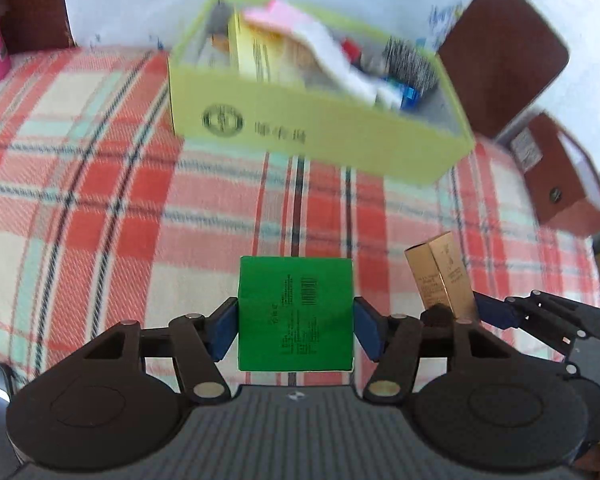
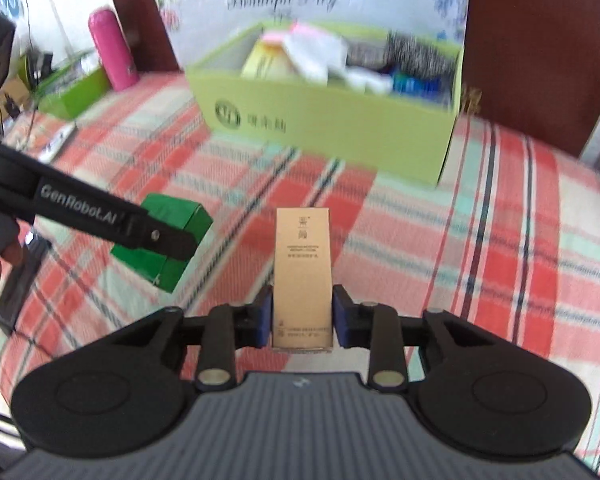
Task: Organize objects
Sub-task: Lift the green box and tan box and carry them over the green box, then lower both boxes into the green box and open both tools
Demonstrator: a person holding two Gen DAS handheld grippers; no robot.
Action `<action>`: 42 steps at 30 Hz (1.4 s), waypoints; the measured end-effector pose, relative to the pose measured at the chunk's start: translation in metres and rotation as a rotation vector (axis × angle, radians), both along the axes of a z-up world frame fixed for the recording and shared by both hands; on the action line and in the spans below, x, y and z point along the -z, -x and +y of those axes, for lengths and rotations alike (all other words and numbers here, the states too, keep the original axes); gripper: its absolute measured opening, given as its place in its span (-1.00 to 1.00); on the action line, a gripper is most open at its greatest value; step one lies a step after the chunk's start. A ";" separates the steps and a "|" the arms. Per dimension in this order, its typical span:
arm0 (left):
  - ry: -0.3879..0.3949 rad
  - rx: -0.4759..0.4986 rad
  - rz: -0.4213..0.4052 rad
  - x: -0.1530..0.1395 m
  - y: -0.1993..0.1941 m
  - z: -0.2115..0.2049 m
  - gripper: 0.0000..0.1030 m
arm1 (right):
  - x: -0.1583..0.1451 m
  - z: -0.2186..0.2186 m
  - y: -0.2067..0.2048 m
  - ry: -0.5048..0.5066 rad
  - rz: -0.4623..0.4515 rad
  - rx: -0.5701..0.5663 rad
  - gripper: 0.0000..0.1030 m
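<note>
Plaid-covered surface; yellow-green box on it.

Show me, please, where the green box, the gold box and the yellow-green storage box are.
green box (image 1: 296,312): left wrist view, printed front face.
gold box (image 2: 303,276): right wrist view, front face.
yellow-green storage box (image 2: 340,124): right wrist view, front wall.

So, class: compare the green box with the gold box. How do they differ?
The green box is bright green and squarish; the gold box is tan-gold, narrow and tall. The left gripper holds the green box; the right gripper holds the gold box. Both are printed cartons, clamped between blue pads.
</note>
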State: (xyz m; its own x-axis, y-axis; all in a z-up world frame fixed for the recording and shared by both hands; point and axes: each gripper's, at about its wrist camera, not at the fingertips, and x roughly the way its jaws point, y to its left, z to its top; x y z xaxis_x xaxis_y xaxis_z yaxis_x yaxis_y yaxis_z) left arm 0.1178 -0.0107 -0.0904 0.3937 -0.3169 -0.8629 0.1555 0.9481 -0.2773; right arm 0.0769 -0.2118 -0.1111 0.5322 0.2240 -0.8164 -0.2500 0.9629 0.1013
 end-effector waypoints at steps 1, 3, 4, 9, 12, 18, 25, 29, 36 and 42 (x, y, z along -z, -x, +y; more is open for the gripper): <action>0.007 -0.007 -0.020 -0.005 -0.004 -0.001 0.22 | -0.006 0.000 -0.004 -0.003 -0.018 -0.001 -0.43; 0.023 -0.017 -0.055 -0.017 -0.009 -0.001 0.22 | -0.018 0.001 -0.012 -0.007 -0.056 -0.009 -0.43; 0.030 -0.021 -0.074 -0.023 -0.014 -0.002 0.22 | -0.024 0.002 -0.016 -0.008 -0.073 -0.014 -0.43; 0.055 -0.046 -0.158 -0.051 -0.032 0.001 0.22 | -0.049 0.004 -0.043 -0.005 -0.159 -0.035 -0.43; 0.058 -0.064 -0.199 -0.065 -0.047 0.003 0.22 | -0.060 0.005 -0.060 -0.003 -0.198 -0.040 -0.43; 0.063 -0.086 -0.247 -0.080 -0.084 0.006 0.22 | -0.073 0.007 -0.096 0.005 -0.251 -0.043 -0.43; 0.057 -0.113 -0.254 -0.078 -0.123 0.002 0.27 | -0.072 0.016 -0.140 0.021 -0.286 -0.047 -0.43; 0.036 -0.118 -0.179 -0.049 -0.143 -0.002 0.62 | -0.052 0.025 -0.164 0.062 -0.298 -0.050 0.39; 0.069 -0.140 -0.155 -0.023 -0.112 0.010 0.65 | -0.021 0.020 -0.138 0.085 -0.249 -0.039 0.66; 0.080 -0.166 -0.170 -0.025 -0.076 0.020 0.65 | -0.023 0.008 -0.099 0.038 -0.225 0.031 0.92</action>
State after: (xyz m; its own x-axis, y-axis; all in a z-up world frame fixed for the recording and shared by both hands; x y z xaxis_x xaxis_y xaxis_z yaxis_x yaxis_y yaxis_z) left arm 0.1934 0.0092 -0.0656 0.5838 -0.3000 -0.7545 0.0503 0.9408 -0.3352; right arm 0.1760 -0.2040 -0.0880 0.7083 0.1762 -0.6836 -0.2327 0.9725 0.0096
